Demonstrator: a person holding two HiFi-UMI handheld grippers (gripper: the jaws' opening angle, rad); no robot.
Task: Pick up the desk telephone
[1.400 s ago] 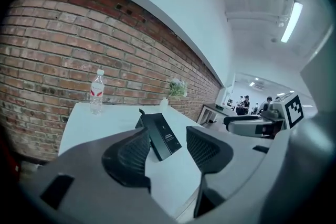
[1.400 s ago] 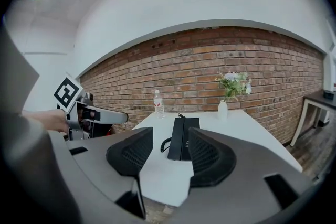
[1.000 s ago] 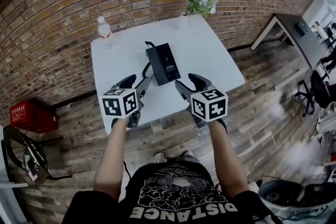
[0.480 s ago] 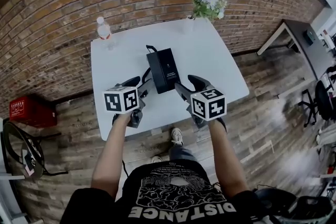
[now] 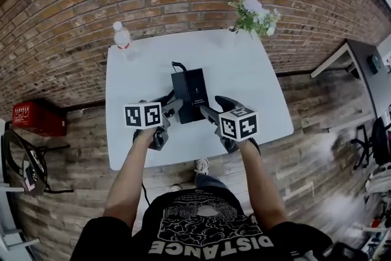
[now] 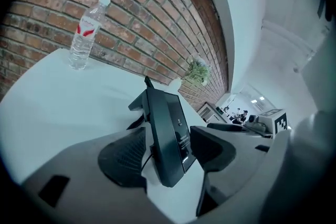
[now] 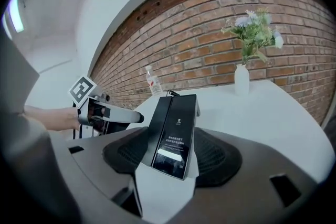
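Note:
The black desk telephone [image 5: 190, 95] lies in the middle of the white table [image 5: 256, 95], its cord at the far end. My left gripper [image 5: 166, 108] sits at its near left corner and my right gripper [image 5: 215, 106] at its near right corner. In the left gripper view the telephone [image 6: 168, 128] stands edge-on between the opening jaws of the left gripper [image 6: 170, 155]; the pads do not press it. In the right gripper view the telephone [image 7: 173, 128] lies between the opening jaws of the right gripper [image 7: 173, 165], also untouched.
A water bottle [image 5: 123, 40] stands at the table's far left and a vase of flowers [image 5: 253, 14] at the far right, both by the brick wall. A red crate [image 5: 36, 119] sits on the wooden floor to the left.
Both grippers have moved forward and down over the table to the telephone's near end, and their jaws have spread wider.

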